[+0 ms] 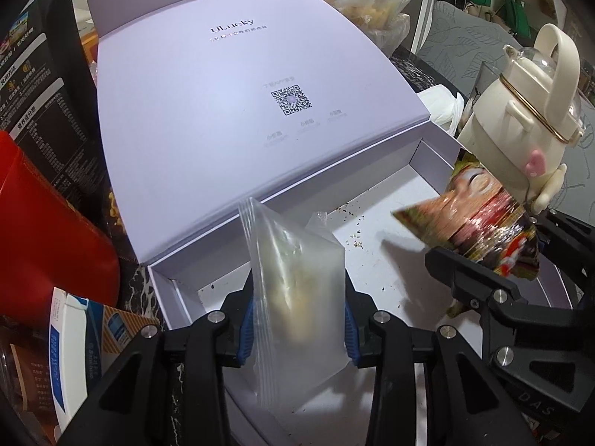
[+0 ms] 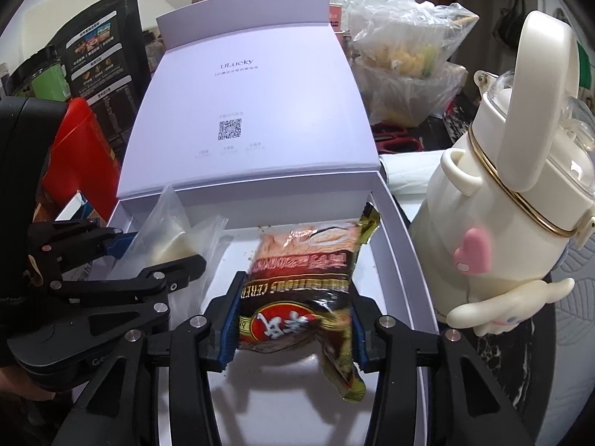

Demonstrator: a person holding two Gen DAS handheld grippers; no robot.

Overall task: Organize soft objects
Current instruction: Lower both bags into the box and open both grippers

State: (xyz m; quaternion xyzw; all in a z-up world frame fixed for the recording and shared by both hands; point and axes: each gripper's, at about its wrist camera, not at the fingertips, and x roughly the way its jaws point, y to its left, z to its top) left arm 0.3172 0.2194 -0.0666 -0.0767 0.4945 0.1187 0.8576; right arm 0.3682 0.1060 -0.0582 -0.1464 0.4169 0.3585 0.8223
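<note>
A white box (image 1: 420, 171) with its lavender lid (image 1: 223, 111) propped open lies in front of me. My left gripper (image 1: 297, 319) is shut on a clear zip bag (image 1: 293, 275) with pale contents and holds it upright over the box's left part. My right gripper (image 2: 293, 319) is shut on a brown and red cereal packet (image 2: 297, 282) and holds it over the box's right part. In the left wrist view the right gripper (image 1: 483, 278) and the packet (image 1: 479, 219) are at the right. In the right wrist view the left gripper (image 2: 156, 256) and the zip bag (image 2: 167, 238) are at the left.
A cream bottle (image 2: 520, 193) with a pink heart stands right against the box's right wall. A plastic bag of food (image 2: 405, 55) sits behind. A red pouch (image 1: 44, 215), a black printed bag (image 2: 104, 59) and a blue-white carton (image 1: 70, 334) crowd the left side. Crumbs dot the box floor (image 1: 372, 238).
</note>
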